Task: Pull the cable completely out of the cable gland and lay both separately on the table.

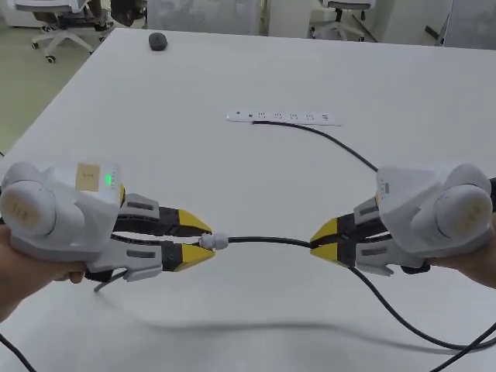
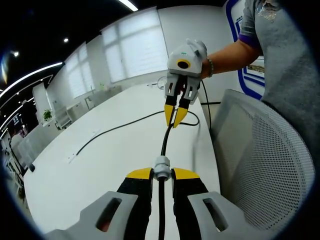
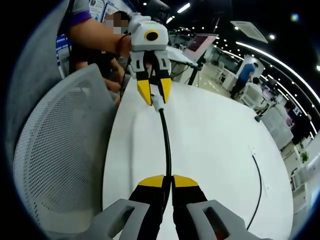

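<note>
Left gripper (image 1: 209,241) pinches the white cable gland (image 1: 218,242) above the table (image 1: 232,170); right gripper (image 1: 316,242) clamps the black cable (image 1: 263,241) nearby. Cable looks threaded through the gland, so pulling free and laying both down remain

Head above, gripper views facing, sharing cable (image 1: 263,241)

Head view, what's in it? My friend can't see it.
Over a white table, the left gripper pinches a white cable gland and the right gripper clamps the black cable running out of it. A power strip lies farther back.
</note>
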### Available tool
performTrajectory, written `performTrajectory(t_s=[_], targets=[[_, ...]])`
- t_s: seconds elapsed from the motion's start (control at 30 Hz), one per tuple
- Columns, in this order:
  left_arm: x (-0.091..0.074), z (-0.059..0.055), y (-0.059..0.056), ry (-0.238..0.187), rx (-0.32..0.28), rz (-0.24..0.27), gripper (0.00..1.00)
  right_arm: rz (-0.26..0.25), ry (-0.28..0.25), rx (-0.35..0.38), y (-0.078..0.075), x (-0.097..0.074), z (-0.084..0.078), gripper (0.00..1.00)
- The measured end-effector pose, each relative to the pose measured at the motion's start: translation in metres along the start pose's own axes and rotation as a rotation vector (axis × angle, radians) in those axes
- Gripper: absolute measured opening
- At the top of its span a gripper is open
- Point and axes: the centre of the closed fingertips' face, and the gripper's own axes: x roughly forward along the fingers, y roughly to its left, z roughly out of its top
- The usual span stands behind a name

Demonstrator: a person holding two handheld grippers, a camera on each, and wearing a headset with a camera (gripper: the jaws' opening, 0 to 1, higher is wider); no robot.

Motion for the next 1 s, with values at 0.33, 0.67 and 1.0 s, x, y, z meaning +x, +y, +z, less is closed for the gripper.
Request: performTrajectory(t_s=[0.33, 0.67, 1.0], targets=[[0.006, 0.002, -0.004, 0.002, 0.001, -0.009, 0.15, 0.003, 0.016, 0.033, 0.003, 0.0, -0.008, 0.0], [0.01, 0.004, -0.003, 0.015, 0.007, -0.01, 0.15, 0.008, -0.009, 0.079, 0.004, 0.0, 0.004, 0.07], [0.018, 0.013, -0.009, 0.014, 0.032, -0.032, 0.15, 0.034, -0.098, -0.003, 0.009, 0.021, 0.064, 0.07]])
